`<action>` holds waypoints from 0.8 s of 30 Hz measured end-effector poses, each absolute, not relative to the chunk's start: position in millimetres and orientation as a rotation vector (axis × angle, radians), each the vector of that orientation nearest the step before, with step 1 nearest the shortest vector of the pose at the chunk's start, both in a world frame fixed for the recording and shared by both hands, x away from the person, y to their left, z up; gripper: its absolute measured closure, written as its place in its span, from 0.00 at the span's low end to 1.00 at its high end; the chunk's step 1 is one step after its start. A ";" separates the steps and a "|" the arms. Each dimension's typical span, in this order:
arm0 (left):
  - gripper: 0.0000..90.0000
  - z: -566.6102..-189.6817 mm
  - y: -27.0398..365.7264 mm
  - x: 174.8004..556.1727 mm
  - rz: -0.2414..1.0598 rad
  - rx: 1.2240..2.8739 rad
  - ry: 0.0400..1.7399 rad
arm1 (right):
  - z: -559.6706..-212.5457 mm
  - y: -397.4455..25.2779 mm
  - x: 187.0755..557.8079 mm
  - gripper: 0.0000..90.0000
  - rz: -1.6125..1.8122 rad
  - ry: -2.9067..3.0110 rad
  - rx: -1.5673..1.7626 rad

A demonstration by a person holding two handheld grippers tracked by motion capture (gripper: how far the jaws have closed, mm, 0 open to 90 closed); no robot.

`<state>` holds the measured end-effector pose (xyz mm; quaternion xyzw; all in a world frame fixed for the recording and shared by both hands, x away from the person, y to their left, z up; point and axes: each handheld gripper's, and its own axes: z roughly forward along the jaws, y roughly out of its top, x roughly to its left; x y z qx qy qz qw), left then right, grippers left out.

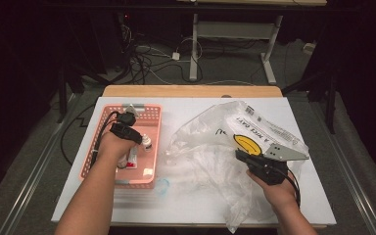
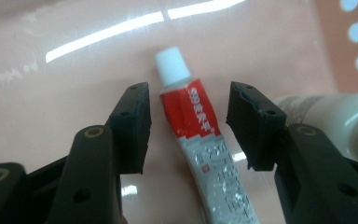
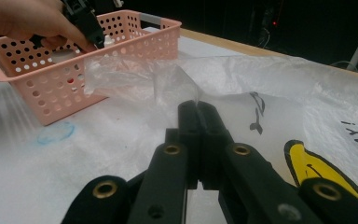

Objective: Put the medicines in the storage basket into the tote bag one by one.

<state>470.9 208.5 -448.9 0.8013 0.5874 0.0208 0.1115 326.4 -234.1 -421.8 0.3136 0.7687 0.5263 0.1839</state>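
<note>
Left claw (image 2: 189,128) wide open, empty, straddling tube (image 2: 198,140) on basket (image 1: 152,147) floor; tube's long axis runs straight ahead between jaws. Right claw (image 3: 198,109) pinched shut on plastic bag (image 3: 279,93).

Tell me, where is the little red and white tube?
The red and white tube lies on the pink basket floor at the table's left, between the left gripper's open jaws, beside a white bottle.

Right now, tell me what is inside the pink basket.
Inside the pink basket lie a red-and-white tube between the left gripper's open jaws, and a white bottle beside it. The hand covers part of the floor.
</note>
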 end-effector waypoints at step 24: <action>0.70 -453.8 203.9 465.0 0.037 2.306 1.685 | -422.0 -233.6 326.2 1.00 1.482 2.169 0.879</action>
